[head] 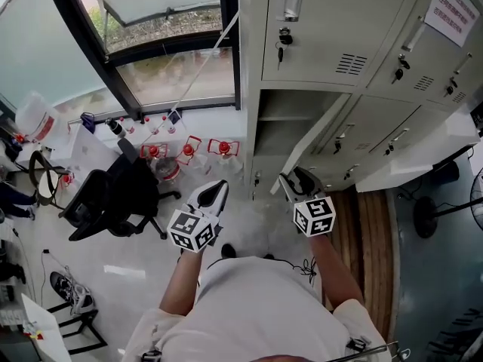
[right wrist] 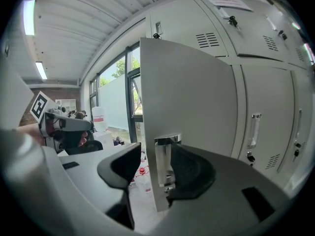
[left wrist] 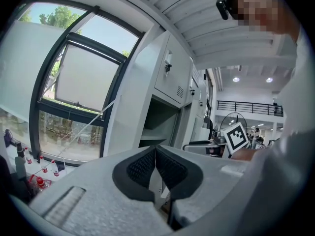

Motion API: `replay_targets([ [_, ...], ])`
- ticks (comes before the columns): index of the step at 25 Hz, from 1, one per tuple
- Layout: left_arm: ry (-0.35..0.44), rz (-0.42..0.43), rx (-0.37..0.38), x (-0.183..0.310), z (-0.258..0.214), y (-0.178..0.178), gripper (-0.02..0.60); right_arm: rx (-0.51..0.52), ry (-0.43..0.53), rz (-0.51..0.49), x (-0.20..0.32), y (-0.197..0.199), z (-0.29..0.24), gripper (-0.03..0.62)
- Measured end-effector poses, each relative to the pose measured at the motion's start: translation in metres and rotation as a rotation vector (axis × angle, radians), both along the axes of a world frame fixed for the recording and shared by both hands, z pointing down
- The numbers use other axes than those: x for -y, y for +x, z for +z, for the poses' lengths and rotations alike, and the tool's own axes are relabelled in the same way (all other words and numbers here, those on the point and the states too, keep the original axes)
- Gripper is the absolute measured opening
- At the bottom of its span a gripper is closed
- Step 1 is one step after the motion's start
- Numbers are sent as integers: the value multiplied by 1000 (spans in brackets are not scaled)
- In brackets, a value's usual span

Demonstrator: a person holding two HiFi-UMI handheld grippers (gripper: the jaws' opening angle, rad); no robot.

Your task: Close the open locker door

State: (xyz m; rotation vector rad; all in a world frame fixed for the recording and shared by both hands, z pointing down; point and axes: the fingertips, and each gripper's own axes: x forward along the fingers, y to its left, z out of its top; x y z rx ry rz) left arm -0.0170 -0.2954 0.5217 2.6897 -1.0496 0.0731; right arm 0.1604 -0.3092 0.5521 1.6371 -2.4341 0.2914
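The grey locker bank (head: pixel 332 29) has one door (head: pixel 313 138) swung out towards me, and the bare compartment (head: pixel 283 127) shows behind it. My right gripper (head: pixel 290 183) is at the door's free edge. In the right gripper view the door (right wrist: pixel 187 97) fills the middle, and its chrome handle (right wrist: pixel 165 161) stands between the jaws of my right gripper (right wrist: pixel 157 156), close to the right pad. The jaws are spread wide. My left gripper (head: pixel 215 194) hovers left of the door, holding nothing. In its own view the tips of my left gripper (left wrist: pixel 155 151) meet, facing the open compartment (left wrist: pixel 157 122).
A black office chair (head: pixel 113 194) stands on the left. Several red-capped water bottles (head: pixel 189 153) line the floor below the window (head: pixel 173 44). Closed lockers (head: pixel 392 134) continue to the right, and a floor fan (head: pixel 453 202) stands at the far right.
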Motion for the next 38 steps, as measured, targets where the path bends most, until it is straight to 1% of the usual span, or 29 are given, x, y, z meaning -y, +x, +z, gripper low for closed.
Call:
replay_targets([
  [12, 13, -65, -14, 22, -3, -17, 15, -10, -6, -86, 42, -27, 0, 184],
  [20, 19, -94, -9, 32, -6, -26, 15, -1, -9, -109, 71, -38, -1, 184],
  [29, 17, -114, -6, 38, -5, -35, 15, 3, -12, -98, 99, -40, 3, 184],
  [38, 7, -135, -6, 45, -3, -44, 15, -1, -19, -71, 126, -32, 5, 184],
])
